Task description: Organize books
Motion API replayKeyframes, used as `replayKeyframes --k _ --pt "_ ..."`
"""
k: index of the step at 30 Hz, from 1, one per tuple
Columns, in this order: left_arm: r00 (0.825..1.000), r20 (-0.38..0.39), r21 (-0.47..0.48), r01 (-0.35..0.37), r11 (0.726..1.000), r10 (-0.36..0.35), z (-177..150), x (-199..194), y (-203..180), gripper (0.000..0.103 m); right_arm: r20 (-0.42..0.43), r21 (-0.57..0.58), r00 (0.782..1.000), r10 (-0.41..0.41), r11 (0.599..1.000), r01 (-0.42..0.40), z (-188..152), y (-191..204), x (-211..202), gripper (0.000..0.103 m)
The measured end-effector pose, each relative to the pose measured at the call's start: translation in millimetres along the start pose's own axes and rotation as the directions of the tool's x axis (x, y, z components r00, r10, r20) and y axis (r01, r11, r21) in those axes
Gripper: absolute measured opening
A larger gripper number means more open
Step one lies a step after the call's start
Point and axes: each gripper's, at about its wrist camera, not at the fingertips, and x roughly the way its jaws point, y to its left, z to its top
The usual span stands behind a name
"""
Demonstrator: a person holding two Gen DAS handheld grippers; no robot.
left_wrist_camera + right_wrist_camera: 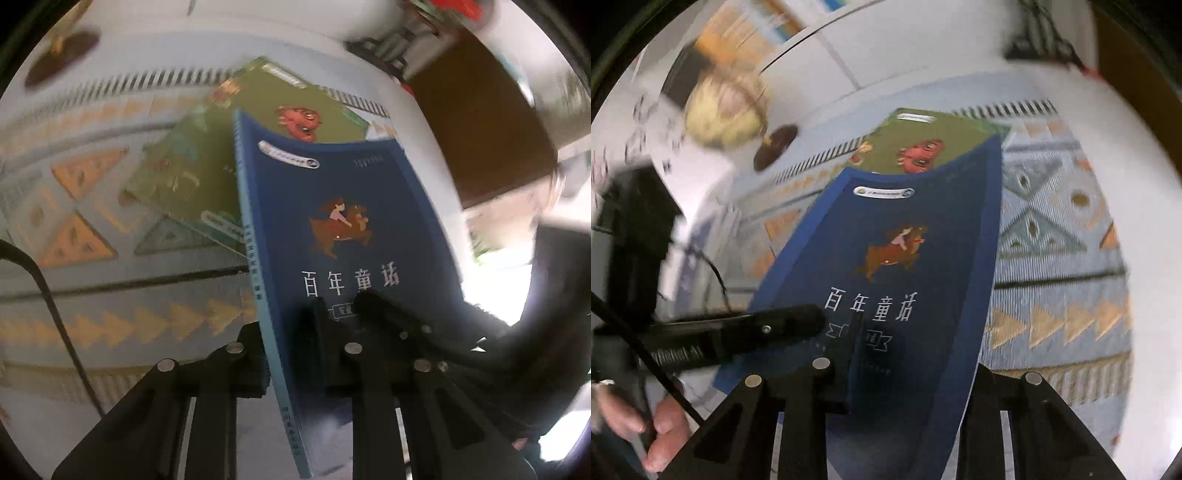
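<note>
- No container is showing in either view; the books are lying loose on a patterned cloth (110, 206) with orange triangles, grey diamonds and a black-and-white striped border.
- The cloth is covering a white table (923, 62); a dark round base (774, 146) carrying a blurred yellowish thing is standing on the table beyond the cloth's border.
- A black cable (51, 295) is trailing over the cloth, on the spine side of the blue book.
- The blue book (343, 229), with a rider-on-bear picture and white characters, is being held tilted up off the cloth, its cover bowing.
- A green book (207, 155) with a red creature on it is lying flat on the cloth, partly under the blue book's far end.
- The left gripper (299, 325) is sitting at the blue book's near edge by the spine, its jaws nearly closed with the book pinched between them.
- The right gripper (916, 369) is straddling the blue book's near edge on the side away from the spine, one finger on the cover and one behind it, narrowly parted and gripping the book.
- A person's hand (646, 424) is showing at the lower left of the right wrist view.
- Both views are blurred by motion.
</note>
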Motion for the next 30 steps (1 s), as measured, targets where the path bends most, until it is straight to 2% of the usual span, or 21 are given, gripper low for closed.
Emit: replayKeyframes --k 3,5,7,9,12,14,17,22,24,26,30 --pt "1.0 0.02 0.004 0.022 1.0 -0.022 -4.7 -5.3 -0.9 0.019 0.03 -0.058 0.999 -0.019 0.998 0.021 -6.2 6.8 -10.0 0.026" --pt "0.996 0.066 -0.005 0.062 0.998 -0.062 -12.7 -17.8 6.6 0.019 0.061 -0.083 0.998 -0.023 0.996 0.028 -8.2 11.9 -20.8 0.026" --pt "0.99 0.12 0.001 0.078 0.997 -0.077 -18.0 -32.7 7.7 0.019 0.107 -0.144 0.993 -0.057 0.987 0.072 -11.1 24.2 -33.5 0.026" --pt "0.983 0.169 0.017 0.063 0.998 -0.065 -22.2 -48.6 4.2 0.019 0.163 -0.234 0.981 -0.109 0.961 0.146 -12.2 42.5 -43.1 0.026" --pt "0.971 0.239 0.017 0.014 1.0 -0.018 -27.5 -73.3 1.2 0.019 0.226 -0.333 0.965 -0.133 0.92 0.205 -13.9 65.1 -56.3 0.026" --pt "0.96 0.28 -0.009 -0.001 1.0 0.003 -30.0 -89.5 5.5 0.019 0.244 -0.348 0.964 -0.102 0.919 0.185 -10.1 74.4 -61.0 0.026" --pt "0.935 0.354 -0.032 -0.029 0.999 0.039 -37.0 -120.1 17.3 0.019 0.267 -0.346 0.963 -0.032 0.93 0.126 -3.1 87.3 -69.5 0.026" --pt "0.901 0.42 -0.067 -0.087 0.994 0.107 -43.2 -158.8 42.1 0.02 0.289 -0.389 0.955 0.057 0.919 0.063 6.7 134.2 -71.9 0.026" --pt "0.884 0.448 -0.091 -0.102 0.991 0.132 -49.6 -172.6 63.7 0.02 0.286 -0.41 0.954 0.087 0.911 0.039 9.6 157.4 -64.9 0.026" --pt "0.875 0.456 -0.106 -0.129 0.986 0.164 -56.3 -180.8 92.8 0.021 0.268 -0.404 0.956 0.12 0.915 -0.002 12.0 178.4 -52.2 0.026" --pt "0.87 0.452 -0.128 -0.156 0.979 0.198 -67.7 -196.5 145.3 0.021 0.233 -0.382 0.96 0.154 0.922 -0.056 10.4 231.1 -19.3 0.026"
